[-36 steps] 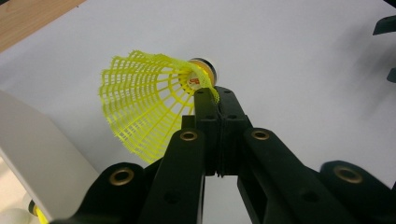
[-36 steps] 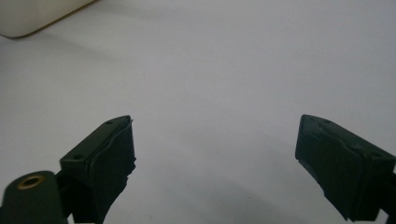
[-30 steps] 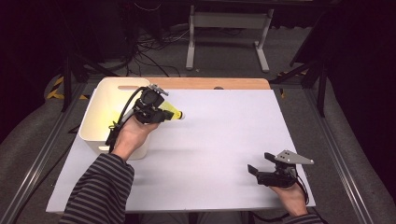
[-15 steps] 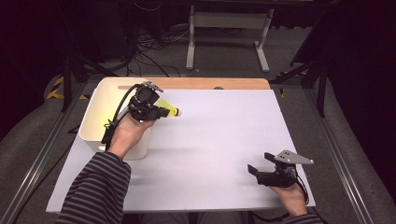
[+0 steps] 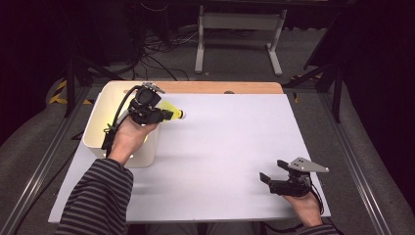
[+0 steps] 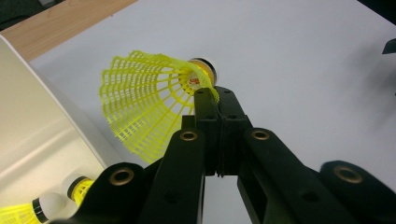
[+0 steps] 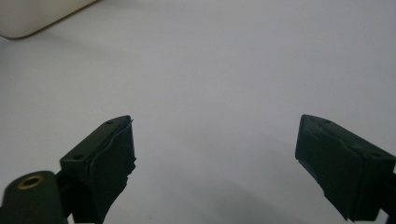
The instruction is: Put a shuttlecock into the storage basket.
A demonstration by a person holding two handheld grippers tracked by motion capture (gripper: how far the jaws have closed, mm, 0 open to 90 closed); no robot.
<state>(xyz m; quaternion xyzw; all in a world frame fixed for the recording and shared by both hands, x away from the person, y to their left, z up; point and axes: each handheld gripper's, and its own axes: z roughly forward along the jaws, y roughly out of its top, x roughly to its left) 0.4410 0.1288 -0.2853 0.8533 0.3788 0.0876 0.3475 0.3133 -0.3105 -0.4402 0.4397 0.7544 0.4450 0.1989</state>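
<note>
Your one obstacle is the cream plastic bin (image 5: pixel 142 149), standing at the nine o'clock edge of the pale grey table sheet (image 5: pixel 230 147); its wall rises right beside your left gripper (image 5: pixel 166 116). From twelve through three to six o'clock the sheet lies open. Ahead of your right gripper (image 5: pixel 266 179) you have bare sheet up to that bin.

We saw a grey-and-black striped sleeve (image 5: pixel 100 196), black jaws with brass-looking rivets, and a grey triangular plate (image 5: pixel 307 165).
</note>
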